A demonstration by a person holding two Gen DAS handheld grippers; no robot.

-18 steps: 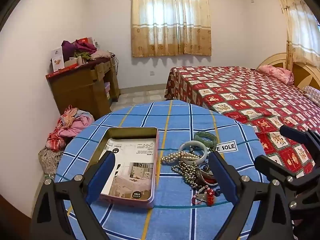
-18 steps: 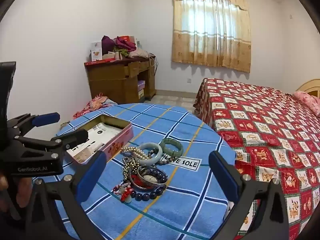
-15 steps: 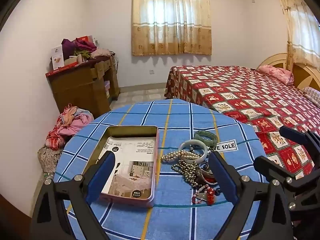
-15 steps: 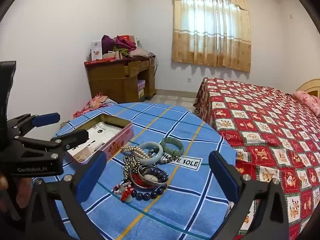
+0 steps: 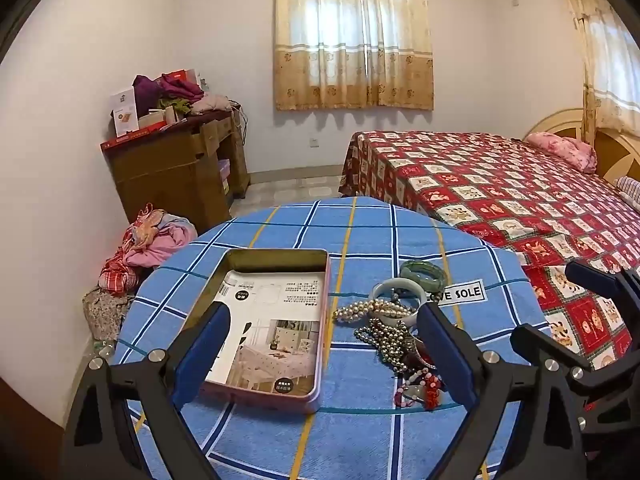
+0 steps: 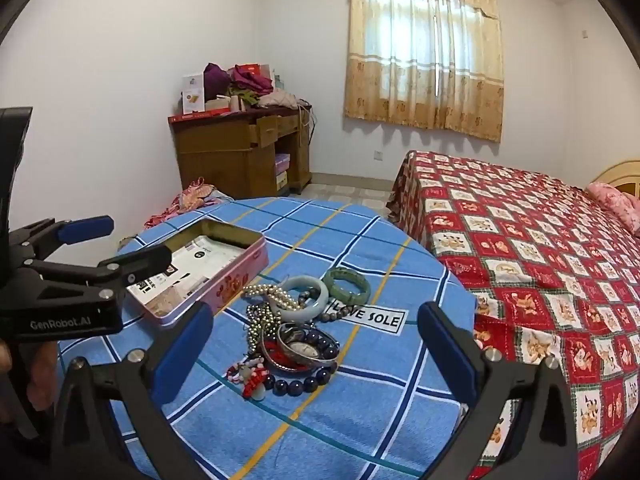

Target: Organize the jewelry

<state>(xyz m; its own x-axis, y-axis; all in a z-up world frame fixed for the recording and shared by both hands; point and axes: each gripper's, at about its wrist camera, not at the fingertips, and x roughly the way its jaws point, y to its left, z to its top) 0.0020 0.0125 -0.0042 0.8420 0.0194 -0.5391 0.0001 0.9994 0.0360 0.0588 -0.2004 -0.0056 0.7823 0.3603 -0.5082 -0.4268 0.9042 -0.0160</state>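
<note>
Left wrist view: we see the left gripper (image 5: 322, 354) held above the near edge of a round table (image 5: 360, 236) draped in blue plaid, its jaws wide apart and holding nothing. Between and beyond its fingers lies an open pink tin (image 5: 268, 320), long axis running away from us, a printed sheet on its floor. Just right of the tin sits the jewelry heap (image 5: 394, 332): a pearl strand (image 5: 372, 309) stretched left to right, a pale bangle (image 5: 400, 294) and a green bangle (image 5: 423, 274) lying flat behind it. Right wrist view: we see the right gripper (image 6: 314, 354), jaws likewise wide apart and empty, framing the same heap (image 6: 292, 340), with dark blue beads (image 6: 298, 385) nearest us. The bed (image 6: 540, 240) stands right of the table.
</note>
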